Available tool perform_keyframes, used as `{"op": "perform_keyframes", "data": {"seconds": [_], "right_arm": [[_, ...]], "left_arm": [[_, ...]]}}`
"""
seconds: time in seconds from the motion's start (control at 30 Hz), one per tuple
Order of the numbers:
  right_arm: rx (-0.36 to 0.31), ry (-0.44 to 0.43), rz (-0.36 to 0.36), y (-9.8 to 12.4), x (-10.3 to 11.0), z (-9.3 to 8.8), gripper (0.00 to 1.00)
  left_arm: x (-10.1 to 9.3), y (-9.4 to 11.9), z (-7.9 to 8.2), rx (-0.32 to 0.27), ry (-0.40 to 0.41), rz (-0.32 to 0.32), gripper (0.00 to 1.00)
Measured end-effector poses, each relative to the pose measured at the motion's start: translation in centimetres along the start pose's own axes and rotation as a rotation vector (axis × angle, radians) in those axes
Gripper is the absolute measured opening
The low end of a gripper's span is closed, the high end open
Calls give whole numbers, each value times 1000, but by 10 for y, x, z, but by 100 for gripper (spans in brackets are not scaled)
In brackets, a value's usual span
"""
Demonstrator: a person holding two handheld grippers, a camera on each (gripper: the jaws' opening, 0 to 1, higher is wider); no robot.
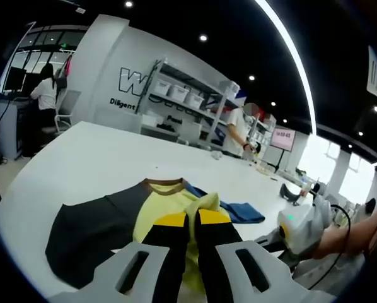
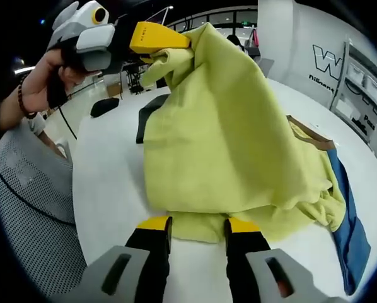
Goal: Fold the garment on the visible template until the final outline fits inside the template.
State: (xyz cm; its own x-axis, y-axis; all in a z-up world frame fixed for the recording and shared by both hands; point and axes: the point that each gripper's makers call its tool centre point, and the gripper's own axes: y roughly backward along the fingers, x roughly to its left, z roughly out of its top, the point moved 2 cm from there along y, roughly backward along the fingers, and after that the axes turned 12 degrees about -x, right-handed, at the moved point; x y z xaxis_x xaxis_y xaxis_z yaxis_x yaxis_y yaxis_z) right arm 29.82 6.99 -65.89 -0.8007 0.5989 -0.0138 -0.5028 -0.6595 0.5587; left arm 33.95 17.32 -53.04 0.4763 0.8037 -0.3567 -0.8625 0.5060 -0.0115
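Observation:
A shirt lies on the white table (image 1: pixel 81 158). Its body is yellow (image 1: pixel 157 205), with a brown collar (image 1: pixel 164 184), a dark sleeve (image 1: pixel 87 230) and a blue sleeve (image 1: pixel 239 211). My left gripper (image 1: pixel 193 218) is shut on a bunch of the yellow cloth. In the right gripper view that same left gripper (image 2: pixel 152 38) holds the yellow cloth (image 2: pixel 226 139) raised well above the table. My right gripper (image 2: pixel 198 225) is open at the table surface, with the shirt's near edge lying between its jaws. The collar (image 2: pixel 309 134) and blue sleeve (image 2: pixel 349 233) lie to the right there.
A grey mesh chair (image 2: pixel 24 208) stands close at the table's left edge. Dark items (image 2: pixel 103 106) sit beyond the lifted cloth. Shelves with white bins (image 1: pixel 182 95) and people stand behind the table. The other gripper (image 1: pixel 299 227) and a hand holding it are at the right.

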Motion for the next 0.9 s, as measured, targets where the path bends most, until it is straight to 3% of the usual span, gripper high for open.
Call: {"op": "perform_keyframes", "data": {"seconds": [0.17,0.23,0.27,0.53,0.8,0.9], "right_arm": [[9,-3,-13,0,2,0,24],[17,4,-17,2,2,-1,12],[25,10,-25,2,0,-1,0],[48,20,-35,3,-2,-2,0],[62,-44,-22,13,-3,-9,0],[64,-56,-21,15,-4,-10,0]], "left_arm": [[0,0,-1,5,-1,0,0],[0,0,-2,9,-5,1,0],[0,0,-2,10,-6,1,0],[4,1,-5,26,-19,16,0],[5,2,-7,38,-22,17,0],[5,3,-14,68,-10,19,0]]}}
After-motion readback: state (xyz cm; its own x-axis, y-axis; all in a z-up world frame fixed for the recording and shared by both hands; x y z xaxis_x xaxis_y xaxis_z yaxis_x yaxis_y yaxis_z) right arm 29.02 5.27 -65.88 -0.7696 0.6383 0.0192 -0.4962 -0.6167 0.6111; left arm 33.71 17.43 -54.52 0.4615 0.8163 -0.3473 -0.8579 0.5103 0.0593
